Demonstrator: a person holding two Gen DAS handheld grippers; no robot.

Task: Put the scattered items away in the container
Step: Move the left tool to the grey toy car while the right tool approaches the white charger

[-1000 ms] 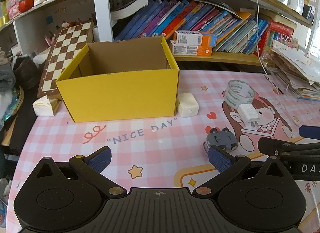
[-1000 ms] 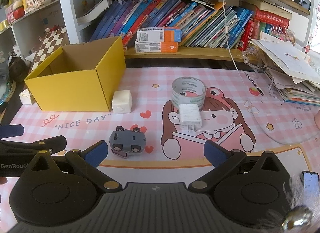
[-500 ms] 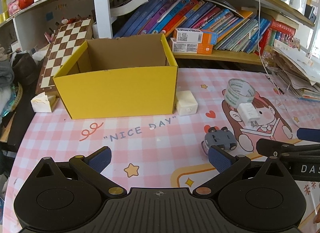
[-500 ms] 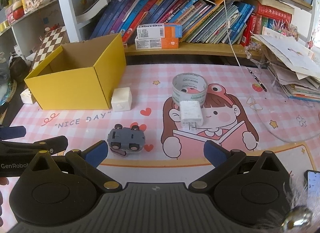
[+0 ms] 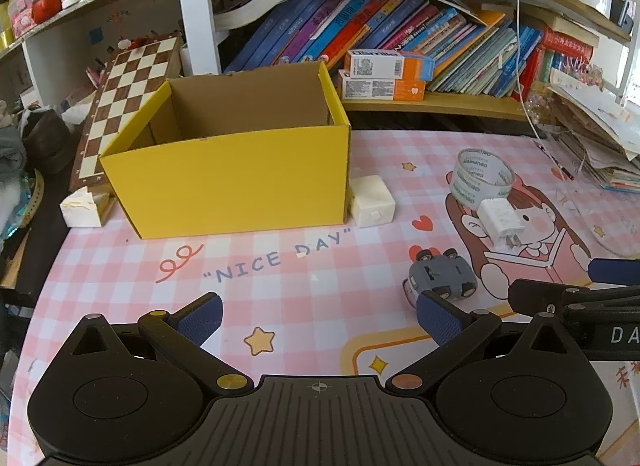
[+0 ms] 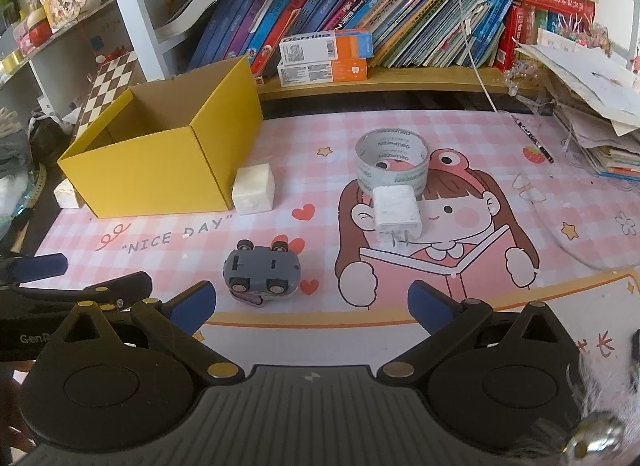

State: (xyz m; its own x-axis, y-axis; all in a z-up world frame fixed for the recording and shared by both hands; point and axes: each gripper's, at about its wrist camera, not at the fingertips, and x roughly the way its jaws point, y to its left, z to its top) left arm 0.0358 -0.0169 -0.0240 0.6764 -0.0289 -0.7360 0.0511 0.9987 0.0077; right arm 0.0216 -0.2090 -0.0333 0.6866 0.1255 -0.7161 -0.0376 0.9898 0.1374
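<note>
— Box first: where does the yellow cardboard box sit in the left wrist view?
— On the pink checked mat, open-topped, nothing visible inside it. A white cube touches its right wall; a second white block lies at its left corner, and a chessboard leans behind it.
— And the left gripper?
— Spread wide, nothing between its blue pads, hanging in front of the box. A grey toy car lies wheels-up well right of the box, just beyond the right-hand pad.
— Now the right wrist view?
— The box is to the far left. Well right of it stands a tape roll, with a white charger plug touching the roll's near side. The toy car lies upside down, nearer than the box.
— The right gripper?
— Also wide apart and empty, above the mat, with the car just beyond its left pad.
</note>
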